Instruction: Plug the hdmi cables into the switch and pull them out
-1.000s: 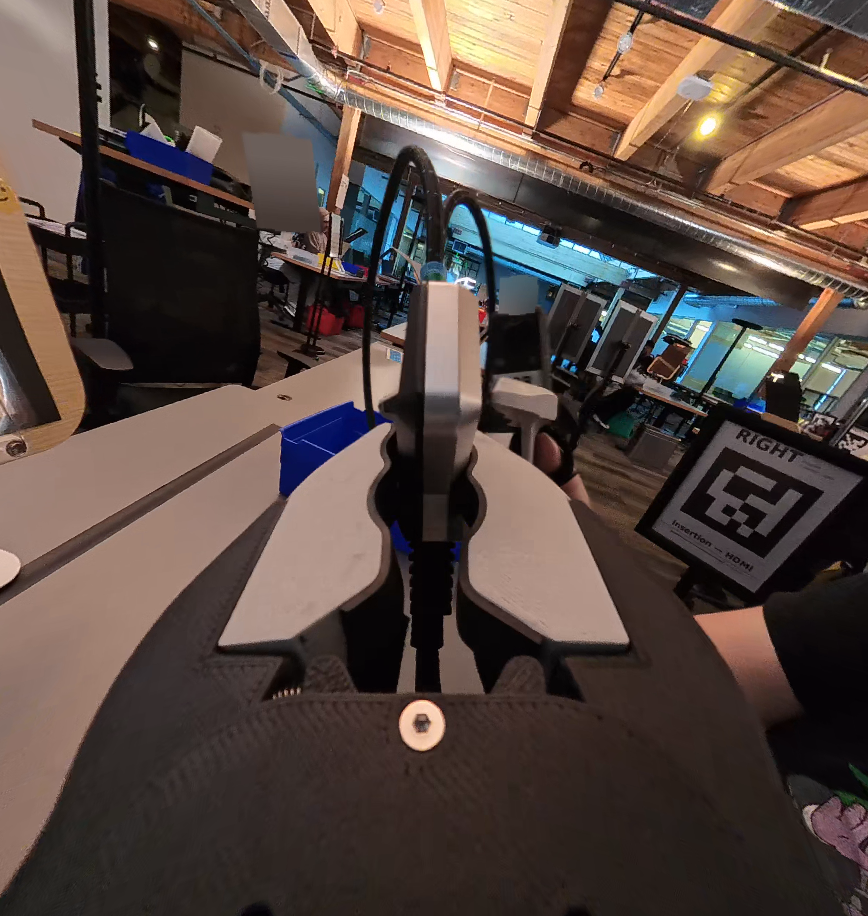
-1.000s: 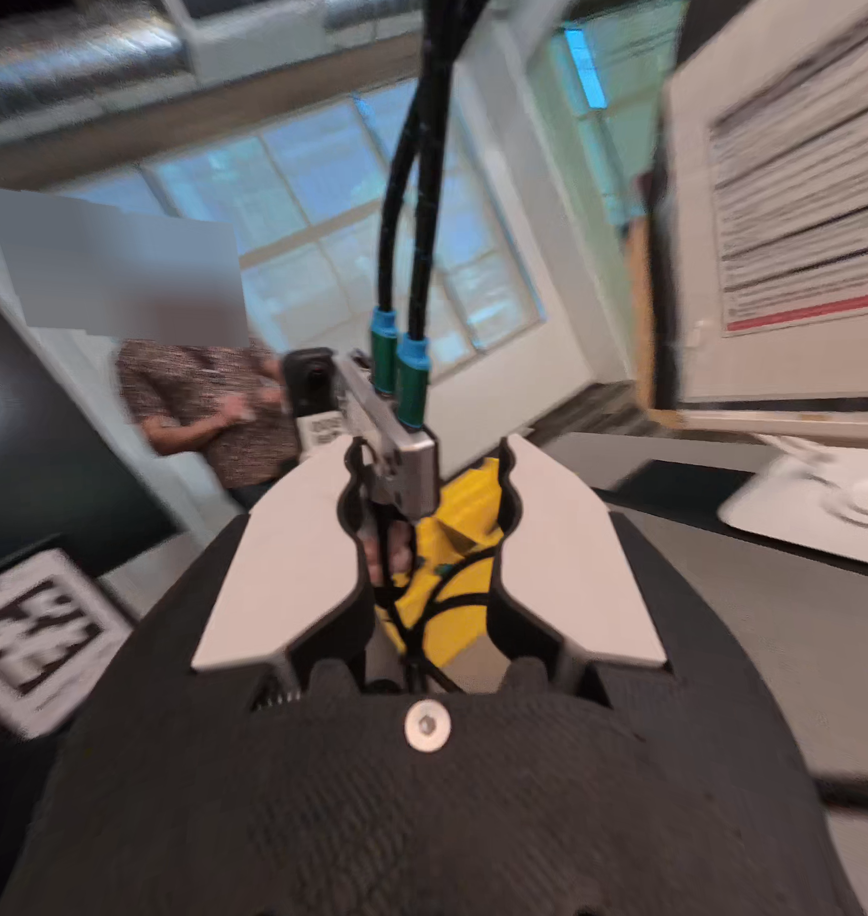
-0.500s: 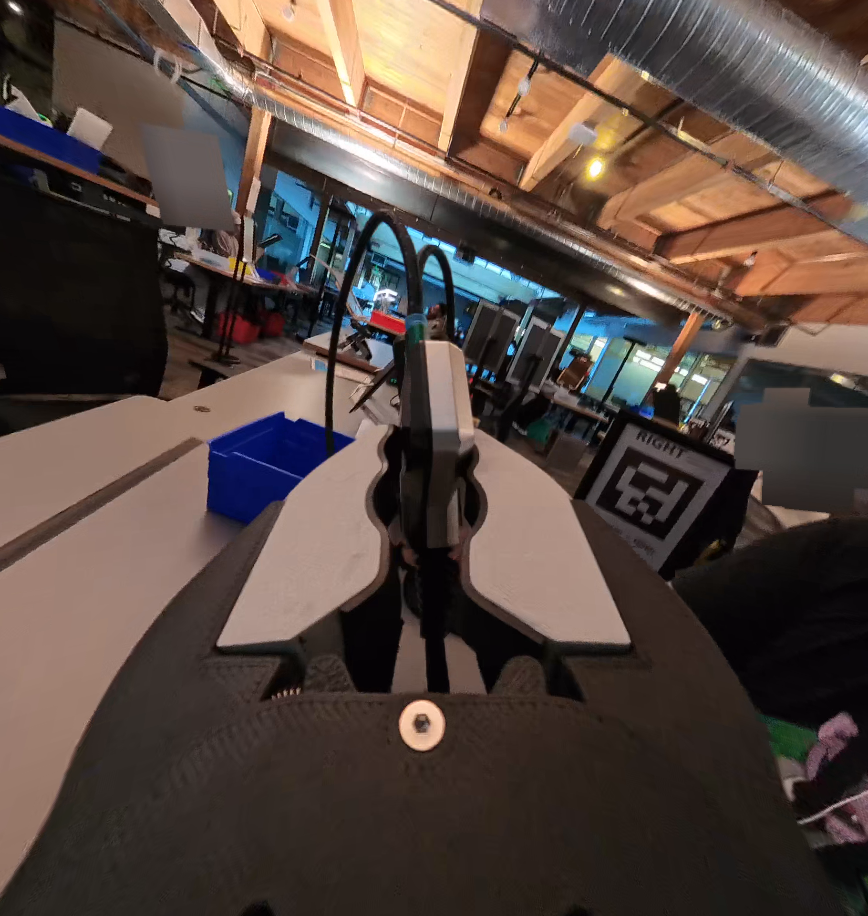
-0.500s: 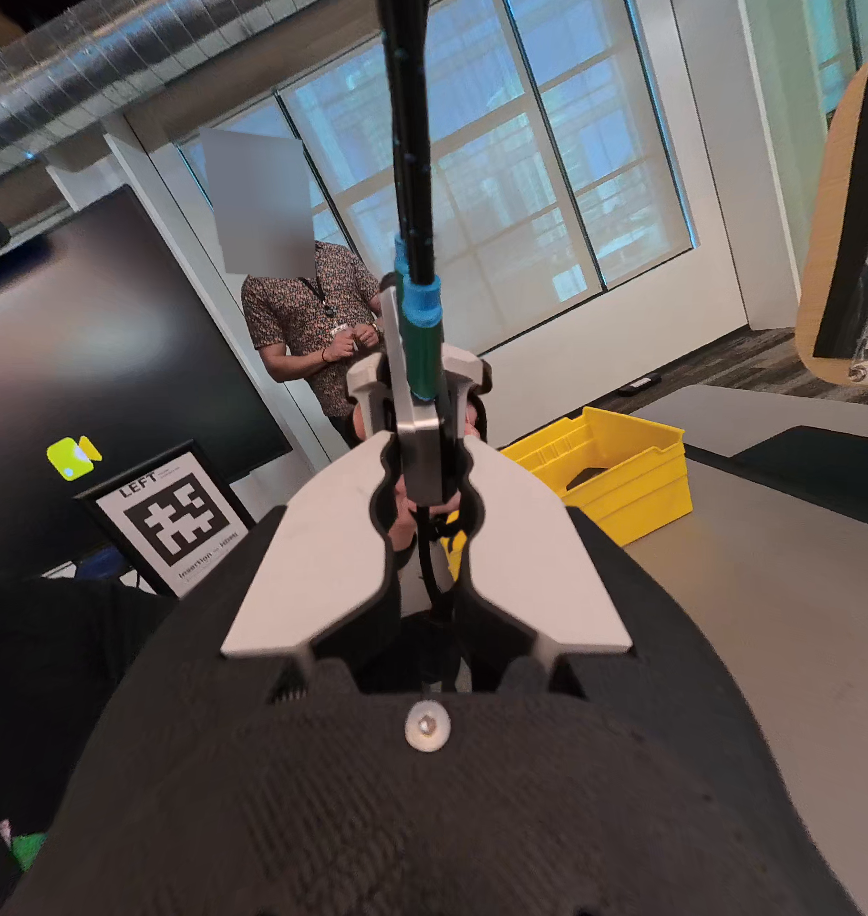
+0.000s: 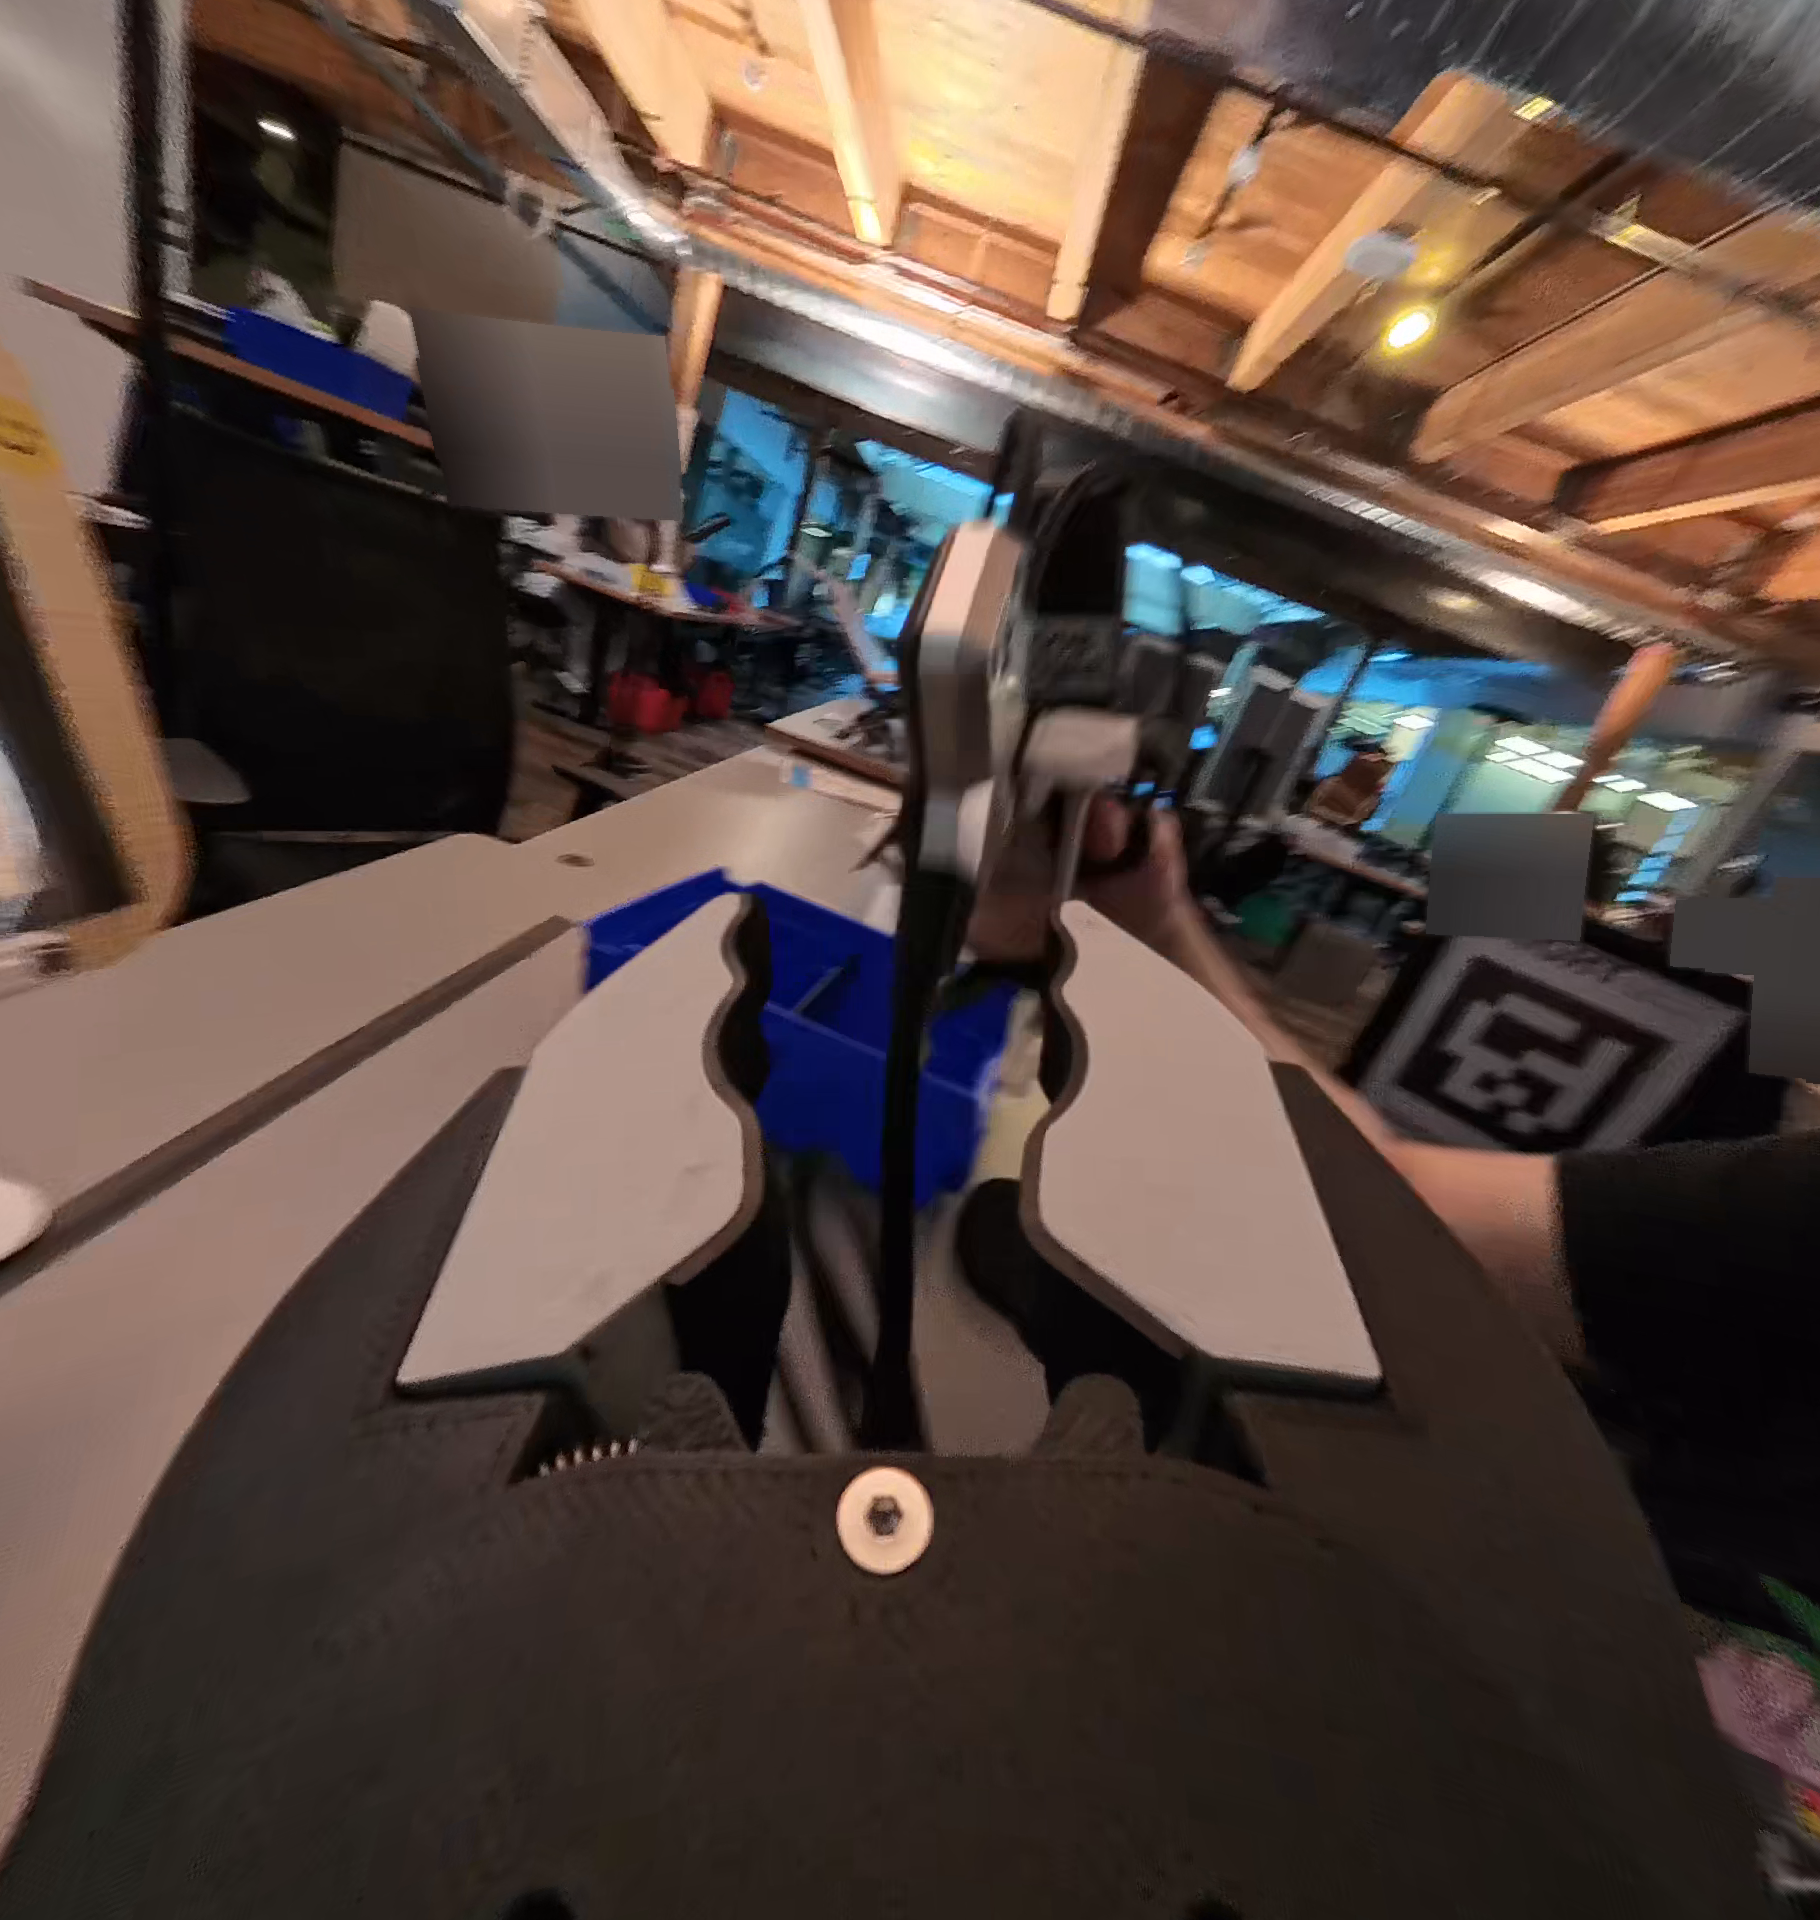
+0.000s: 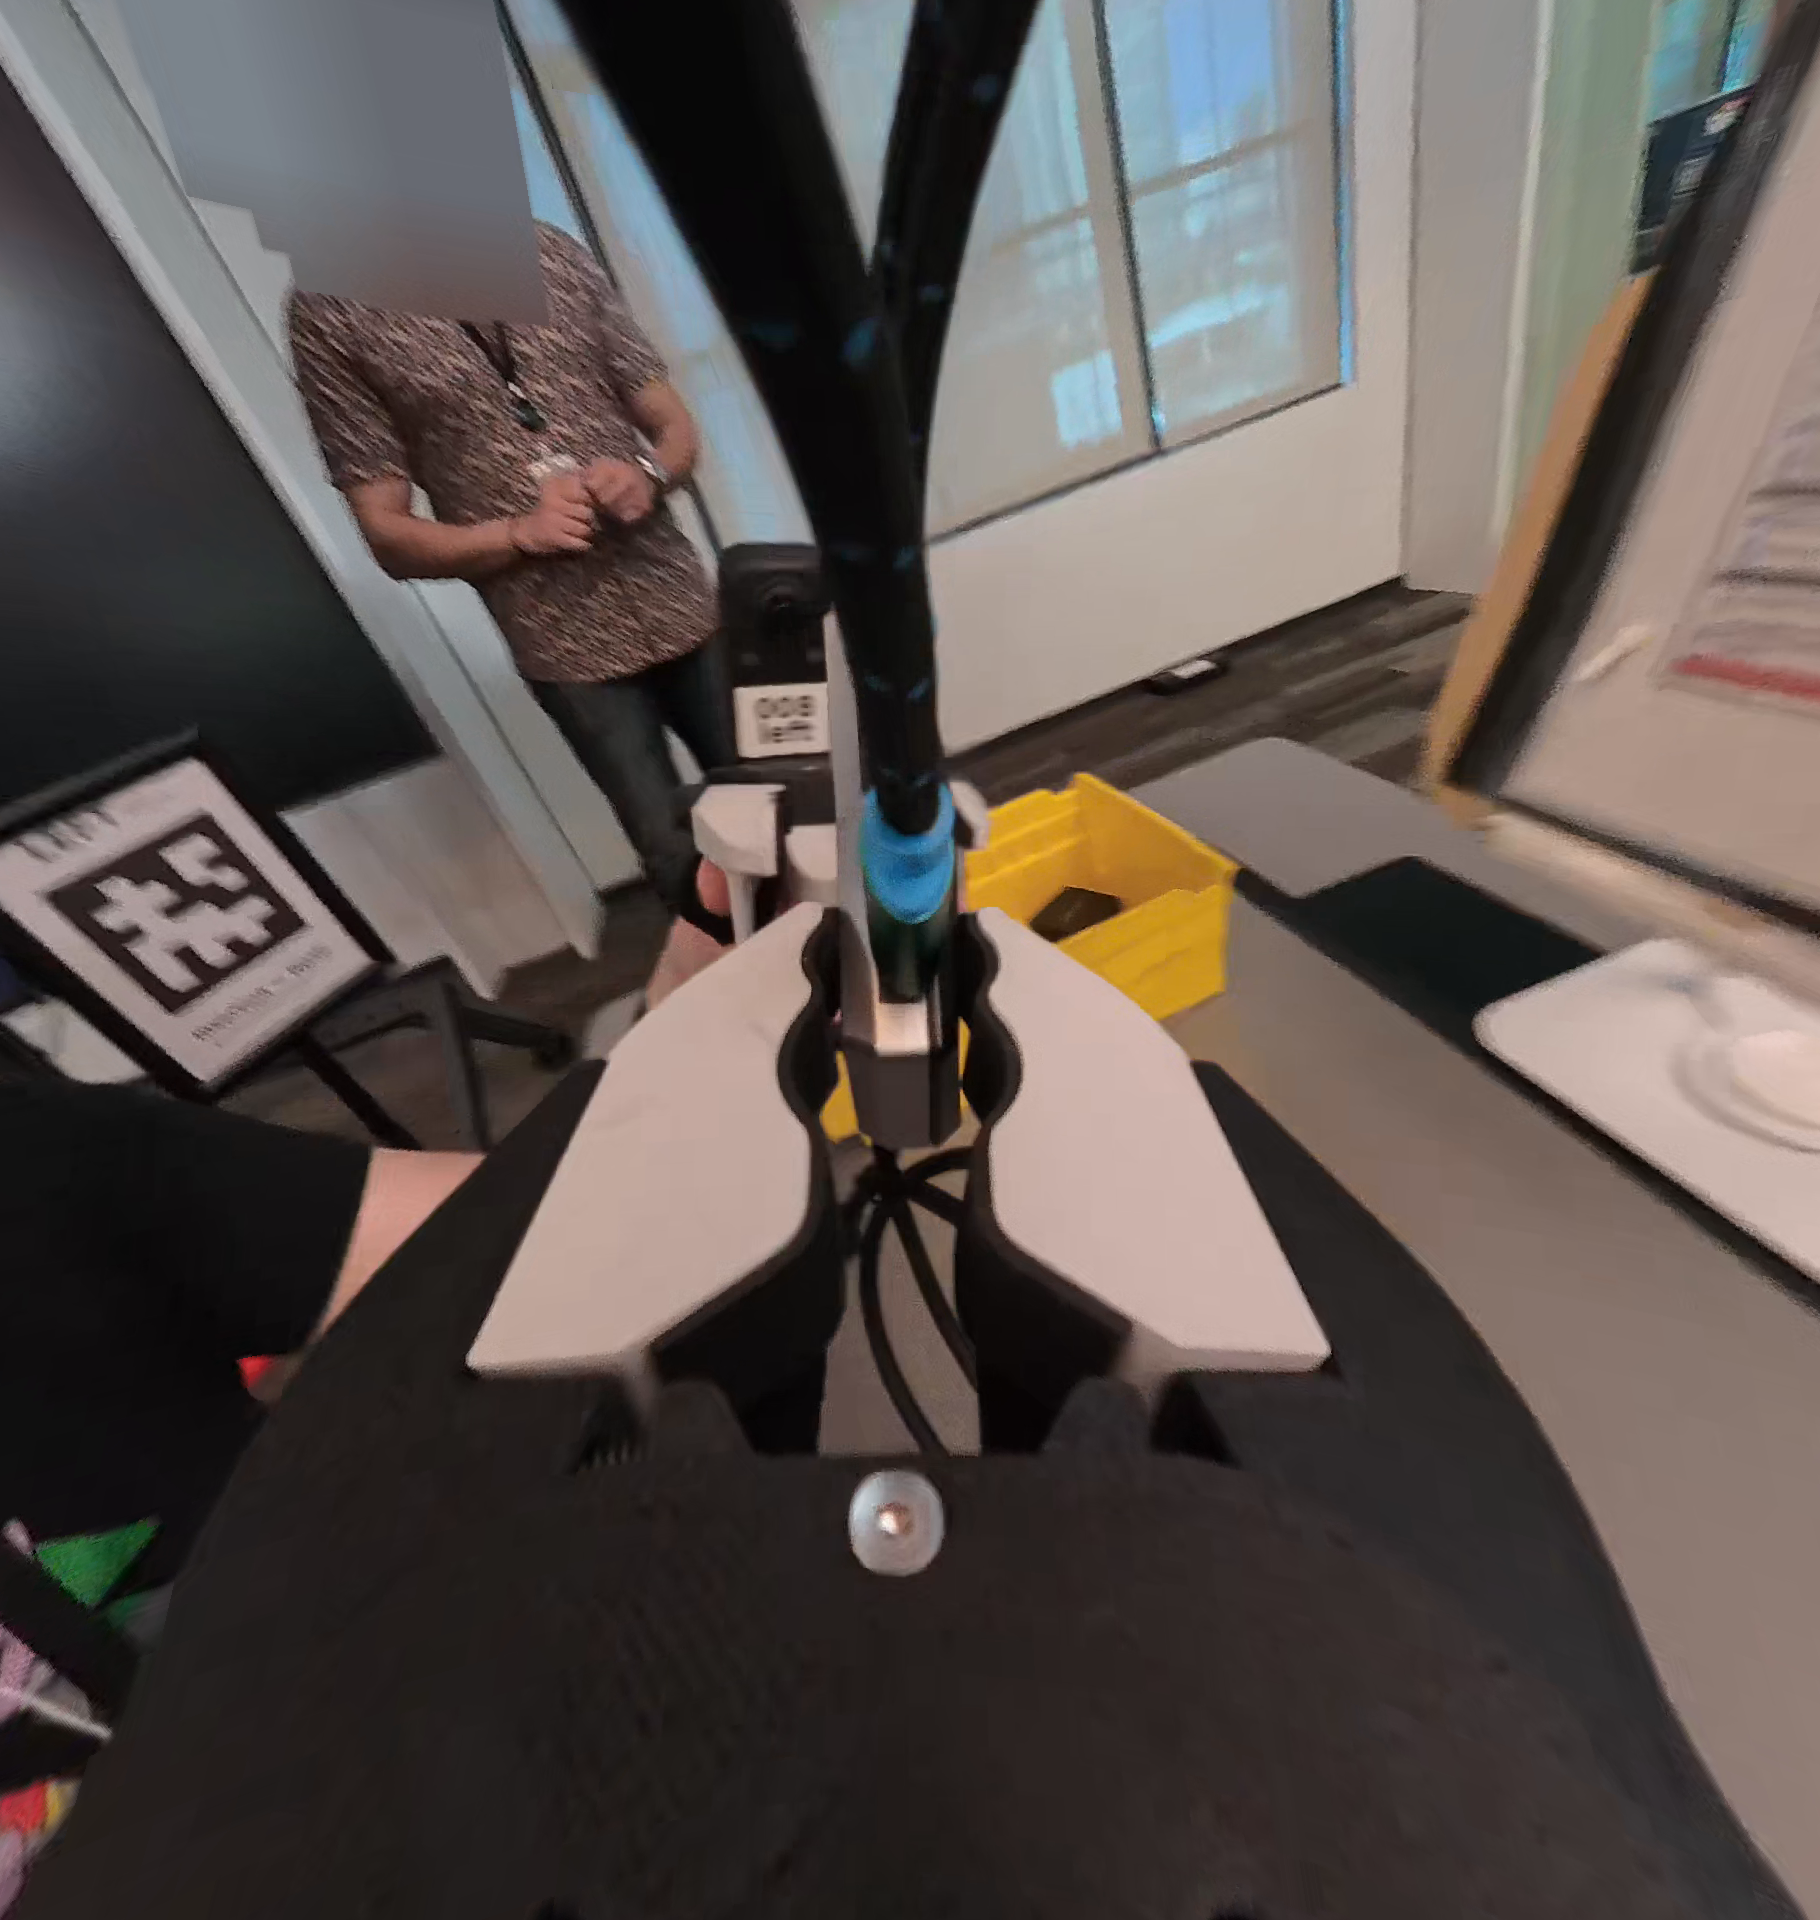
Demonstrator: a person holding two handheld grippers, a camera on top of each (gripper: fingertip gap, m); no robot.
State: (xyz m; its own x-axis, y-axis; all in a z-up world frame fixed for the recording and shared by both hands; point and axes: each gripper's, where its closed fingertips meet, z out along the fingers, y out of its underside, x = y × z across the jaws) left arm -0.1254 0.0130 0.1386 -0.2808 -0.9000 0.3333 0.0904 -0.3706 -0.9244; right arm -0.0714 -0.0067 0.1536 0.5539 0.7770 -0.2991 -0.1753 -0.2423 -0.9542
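Right hand-held gripper (image 6: 898, 977) pinches the switch (image 6: 890, 1060) upright above the tabletop (image 6: 1508, 1351), two cables (image 6: 901, 665) plugged on top; left hand-held gripper (image 5: 901, 987) spread, free to pull a plug

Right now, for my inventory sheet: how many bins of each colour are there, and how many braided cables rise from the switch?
Blue bin: 1
Yellow bin: 1
Braided cables above the switch: 2
Total: 4
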